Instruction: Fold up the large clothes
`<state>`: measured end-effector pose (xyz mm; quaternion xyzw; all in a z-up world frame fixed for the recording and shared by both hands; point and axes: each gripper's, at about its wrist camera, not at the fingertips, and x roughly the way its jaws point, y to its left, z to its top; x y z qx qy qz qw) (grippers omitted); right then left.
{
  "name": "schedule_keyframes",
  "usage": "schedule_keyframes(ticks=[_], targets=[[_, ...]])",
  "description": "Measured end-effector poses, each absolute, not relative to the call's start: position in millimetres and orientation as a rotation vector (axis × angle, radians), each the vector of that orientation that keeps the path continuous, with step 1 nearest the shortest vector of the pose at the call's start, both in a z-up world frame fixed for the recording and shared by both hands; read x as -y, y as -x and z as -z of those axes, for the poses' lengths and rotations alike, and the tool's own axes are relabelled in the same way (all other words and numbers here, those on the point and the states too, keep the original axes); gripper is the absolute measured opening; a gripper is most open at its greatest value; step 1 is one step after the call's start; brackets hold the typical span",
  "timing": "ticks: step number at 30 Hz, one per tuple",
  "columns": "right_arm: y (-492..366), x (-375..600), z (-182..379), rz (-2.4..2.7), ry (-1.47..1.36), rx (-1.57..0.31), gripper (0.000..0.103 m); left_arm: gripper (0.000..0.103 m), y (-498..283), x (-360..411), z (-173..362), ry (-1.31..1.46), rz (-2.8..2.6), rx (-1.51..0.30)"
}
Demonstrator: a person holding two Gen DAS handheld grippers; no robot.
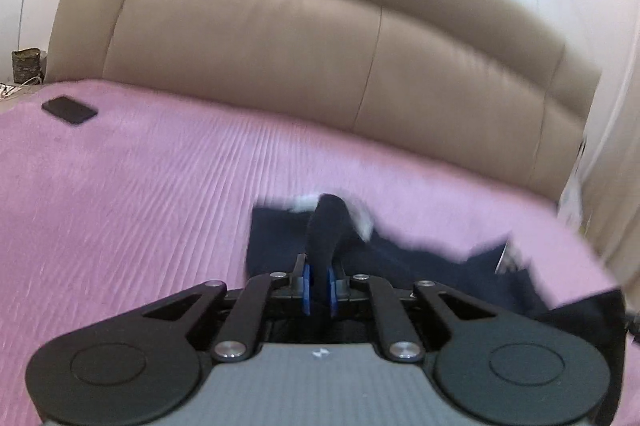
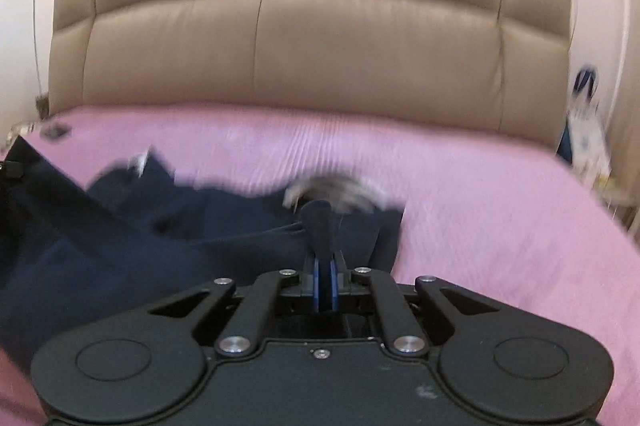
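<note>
A bed fills both views, its pink ribbed cover [image 1: 140, 186] stretching back to a tan padded headboard [image 1: 280, 38] that stands against a pale wall. On the cover lies the dark navy garment [image 2: 120, 246], spread and rumpled; in the right wrist view it runs from the left edge across to the middle, and in the left wrist view it lies from the middle toward the right edge, with some blurred whitish patches along its far edge. The left gripper [image 1: 319, 284] has its blue pads [image 1: 306, 282] drawn close together with a fold of the navy cloth pinched between them, the fold rising forward out of the jaws. The right gripper [image 2: 325, 282] likewise stands nearly closed, its blue pads [image 2: 317, 284] clamped on a narrow tongue of the same cloth that sticks up ahead of the fingers. A small flat dark object [image 1: 69, 109], perhaps a phone, rests on the cover far to the left, well apart from the garment. A little brownish container [image 1: 26, 65] stands beside the bed near the headboard's left end.
</note>
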<state>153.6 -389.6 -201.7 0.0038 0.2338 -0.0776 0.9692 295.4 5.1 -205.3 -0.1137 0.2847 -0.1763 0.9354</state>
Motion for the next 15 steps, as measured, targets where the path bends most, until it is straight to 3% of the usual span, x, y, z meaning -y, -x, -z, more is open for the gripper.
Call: schedule_keyframes(ticks=[4, 7, 15], targets=[[-204.3, 410.2, 170.7, 0.204, 0.019, -0.384, 0.006, 0.009, -341.5, 8.6, 175.4, 0.247, 0.35, -0.489], [-263.8, 429.2, 185.2, 0.249, 0.005, -0.401, 0.006, 0.01, -395.6, 32.5, 185.1, 0.231, 0.285, -0.486], [-368.7, 441.3, 303.5, 0.321, -0.015, -0.719, 0.007, 0.011, -488.4, 96.8, 310.0, 0.048, 0.129, -0.722]])
